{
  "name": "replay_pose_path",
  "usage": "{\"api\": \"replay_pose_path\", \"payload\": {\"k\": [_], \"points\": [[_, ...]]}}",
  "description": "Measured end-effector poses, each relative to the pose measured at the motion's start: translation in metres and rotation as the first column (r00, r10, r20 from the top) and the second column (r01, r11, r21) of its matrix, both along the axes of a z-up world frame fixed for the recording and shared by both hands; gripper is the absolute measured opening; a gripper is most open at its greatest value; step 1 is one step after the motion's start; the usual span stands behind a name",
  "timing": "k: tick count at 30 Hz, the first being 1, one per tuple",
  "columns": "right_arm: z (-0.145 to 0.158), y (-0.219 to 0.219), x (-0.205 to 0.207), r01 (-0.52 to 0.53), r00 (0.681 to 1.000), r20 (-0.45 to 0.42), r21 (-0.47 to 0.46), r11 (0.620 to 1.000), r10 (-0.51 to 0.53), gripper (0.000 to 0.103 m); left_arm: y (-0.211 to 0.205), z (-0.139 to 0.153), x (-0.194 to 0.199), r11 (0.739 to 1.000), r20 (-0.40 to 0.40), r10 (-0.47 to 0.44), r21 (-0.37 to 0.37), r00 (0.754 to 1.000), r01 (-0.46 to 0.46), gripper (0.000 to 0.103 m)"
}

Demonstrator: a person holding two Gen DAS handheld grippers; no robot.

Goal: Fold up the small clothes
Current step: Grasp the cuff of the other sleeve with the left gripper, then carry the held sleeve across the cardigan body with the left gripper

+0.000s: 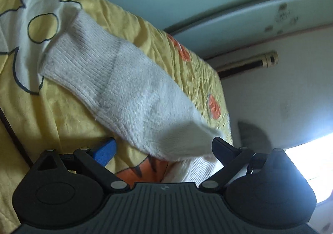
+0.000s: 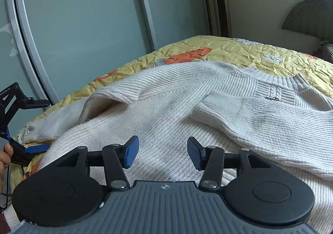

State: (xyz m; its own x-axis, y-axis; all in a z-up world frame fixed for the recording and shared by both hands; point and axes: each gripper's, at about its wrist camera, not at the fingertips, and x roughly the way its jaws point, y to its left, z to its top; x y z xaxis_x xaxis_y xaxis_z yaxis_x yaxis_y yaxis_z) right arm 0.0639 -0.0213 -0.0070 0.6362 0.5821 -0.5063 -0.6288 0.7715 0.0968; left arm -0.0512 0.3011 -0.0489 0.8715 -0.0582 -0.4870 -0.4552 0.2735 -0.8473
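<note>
White knit sweater (image 2: 166, 109) is spread on the yellow quilt (image 2: 260, 54) of the bed. Right gripper (image 2: 162, 154) is seen above the sweater body, fingers apart, nothing between them. Left gripper (image 1: 164, 150) is seen at the sleeve (image 1: 116, 79); fingers stand wide, sleeve end draped between them, but whether the pads press on it cannot be told. A hand (image 2: 5, 157) is seen at the left gripper's handle
</note>
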Motion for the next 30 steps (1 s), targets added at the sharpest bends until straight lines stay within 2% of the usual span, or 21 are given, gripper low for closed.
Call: {"api": "replay_pose_path", "payload": {"k": [2, 4, 6, 8, 9, 12, 14, 17, 20, 24, 26, 28, 30], "points": [[-0.002, -0.003, 0.001, 0.012, 1.000, -0.008, 0.008, 1.000, -0.012, 0.058, 0.010, -0.002, 0.003, 0.998, 0.024, 0.057, -0.036, 0.998, -0.056, 0.095], [-0.004, -0.006, 0.003, 0.026, 1.000, -0.017, 0.016, 1.000, -0.025, 0.058, 0.019, -0.003, 0.006, 0.995, 0.023, 0.095, -0.040, 0.995, -0.094, 0.078], [-0.005, -0.010, 0.004, 0.035, 0.999, -0.025, 0.023, 0.999, -0.034, 0.058, 0.024, -0.002, 0.013, 0.995, 0.003, 0.099, -0.010, 0.995, -0.099, 0.041], [-0.004, -0.014, 0.004, 0.040, 0.999, -0.025, 0.028, 0.999, -0.040, 0.058, 0.029, -0.004, 0.019, 0.996, -0.026, 0.085, 0.001, 0.996, -0.085, 0.023], [-0.004, -0.017, 0.005, 0.043, 0.999, -0.022, 0.029, 0.999, -0.043, 0.058, 0.030, -0.005, 0.022, 0.997, -0.029, 0.075, 0.006, 0.997, -0.075, 0.019], [-0.001, -0.027, 0.007, 0.057, 0.998, -0.013, 0.033, 0.998, -0.057, 0.058, 0.026, -0.002, 0.026, 0.996, -0.047, 0.058, 0.064, 0.997, -0.055, 0.015], [0.002, -0.036, 0.010, 0.075, 0.997, 0.005, 0.034, 0.997, -0.075, 0.059, 0.021, 0.006, 0.030, 0.990, -0.053, 0.045, 0.135, 0.998, -0.038, 0.014], [0.007, -0.059, 0.022, 0.137, 0.990, 0.020, 0.068, 0.988, -0.139, 0.061, 0.015, 0.026, 0.036, 0.962, -0.055, 0.037, 0.271, 0.998, -0.021, 0.013], [0.008, -0.089, 0.040, 0.216, 0.975, 0.011, 0.148, 0.965, -0.220, 0.061, 0.013, 0.052, 0.044, 0.908, -0.064, 0.060, 0.419, 0.996, -0.028, 0.013], [0.000, -0.127, 0.061, 0.315, 0.948, -0.032, 0.241, 0.918, -0.317, 0.062, 0.016, 0.084, 0.072, 0.814, -0.083, 0.122, 0.578, 0.989, -0.051, 0.013], [-0.007, -0.140, 0.067, 0.336, 0.941, -0.061, 0.271, 0.902, -0.332, 0.062, 0.016, 0.099, 0.090, 0.752, -0.096, 0.158, 0.657, 0.983, -0.056, 0.013], [-0.014, -0.147, 0.070, 0.342, 0.939, -0.080, 0.282, 0.896, -0.334, 0.062, 0.014, 0.114, 0.107, 0.673, -0.094, 0.208, 0.736, 0.974, -0.073, 0.011], [-0.018, -0.151, 0.073, 0.344, 0.939, -0.093, 0.286, 0.894, -0.331, 0.062, 0.011, 0.128, 0.128, 0.624, -0.088, 0.225, 0.778, 0.970, -0.074, 0.011]]}}
